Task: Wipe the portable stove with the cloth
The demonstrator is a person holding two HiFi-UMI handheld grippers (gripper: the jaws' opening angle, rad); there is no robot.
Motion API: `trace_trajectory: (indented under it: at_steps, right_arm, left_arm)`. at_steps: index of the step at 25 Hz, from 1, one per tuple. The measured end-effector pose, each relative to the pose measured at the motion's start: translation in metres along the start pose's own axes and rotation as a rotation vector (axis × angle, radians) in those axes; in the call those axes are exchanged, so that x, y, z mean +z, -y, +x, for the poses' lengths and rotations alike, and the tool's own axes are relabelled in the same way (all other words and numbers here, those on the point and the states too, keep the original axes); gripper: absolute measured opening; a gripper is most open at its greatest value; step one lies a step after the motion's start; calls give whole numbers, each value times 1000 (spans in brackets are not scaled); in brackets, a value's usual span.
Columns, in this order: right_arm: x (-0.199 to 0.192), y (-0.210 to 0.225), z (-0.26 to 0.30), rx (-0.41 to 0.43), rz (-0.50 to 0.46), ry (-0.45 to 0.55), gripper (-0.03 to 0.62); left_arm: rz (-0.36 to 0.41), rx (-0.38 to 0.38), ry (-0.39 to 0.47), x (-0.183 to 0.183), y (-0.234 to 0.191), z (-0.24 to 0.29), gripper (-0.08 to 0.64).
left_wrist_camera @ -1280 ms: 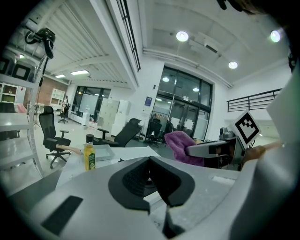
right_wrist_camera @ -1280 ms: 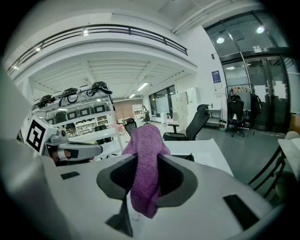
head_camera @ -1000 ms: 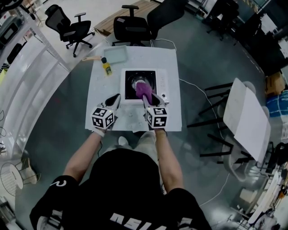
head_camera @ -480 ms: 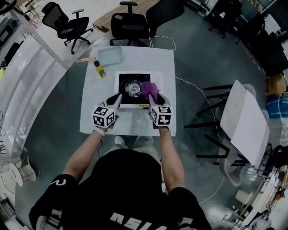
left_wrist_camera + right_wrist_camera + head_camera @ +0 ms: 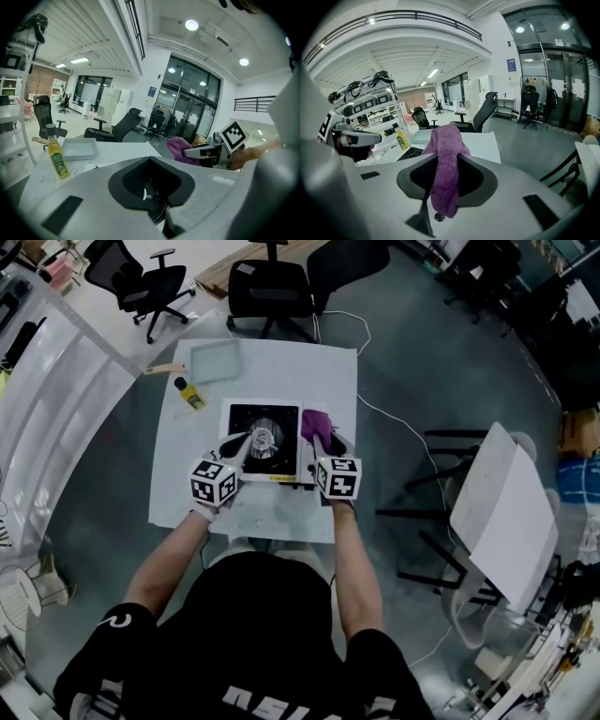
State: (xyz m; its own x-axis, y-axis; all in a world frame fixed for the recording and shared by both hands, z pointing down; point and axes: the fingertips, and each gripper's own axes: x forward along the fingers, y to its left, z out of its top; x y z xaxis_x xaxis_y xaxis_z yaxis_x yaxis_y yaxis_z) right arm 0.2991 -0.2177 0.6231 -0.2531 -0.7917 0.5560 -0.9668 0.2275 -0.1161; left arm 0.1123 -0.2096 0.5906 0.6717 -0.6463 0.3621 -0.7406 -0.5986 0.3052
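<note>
Head view sits high, looking steeply down on the table (image 5: 337,381) and portable stove (image 5: 272,418). Both gripper views ride low and close, facing across it, and share the yellow bottle (image 5: 57,159).

The portable stove (image 5: 244,423) sits flat near the middle of the white table (image 5: 187,488). It has a white casing round a black top panel, a round metal burner (image 5: 263,436) at the centre, and a yellow strip along the near edge. The cloth (image 5: 315,425) — purple, fluffy, bunched into a thick fold — is pinched in the right gripper (image 5: 325,440). It hangs over the stove's white right-hand part — whether it touches cannot be told.
</note>
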Motion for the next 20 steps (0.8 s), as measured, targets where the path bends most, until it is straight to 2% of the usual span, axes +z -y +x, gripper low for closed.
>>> trace_trajectory:
  at_steps: [11,20]
  right_arm:
    - [-4,53,78,54,-61,-107,103]
    - [-19,60,130,122,-104,-197,103]
  left_arm:
    - [-50,63,-14,0,-12,65,-2]
    - [-84,121,-28,-9,-22,93,-2]
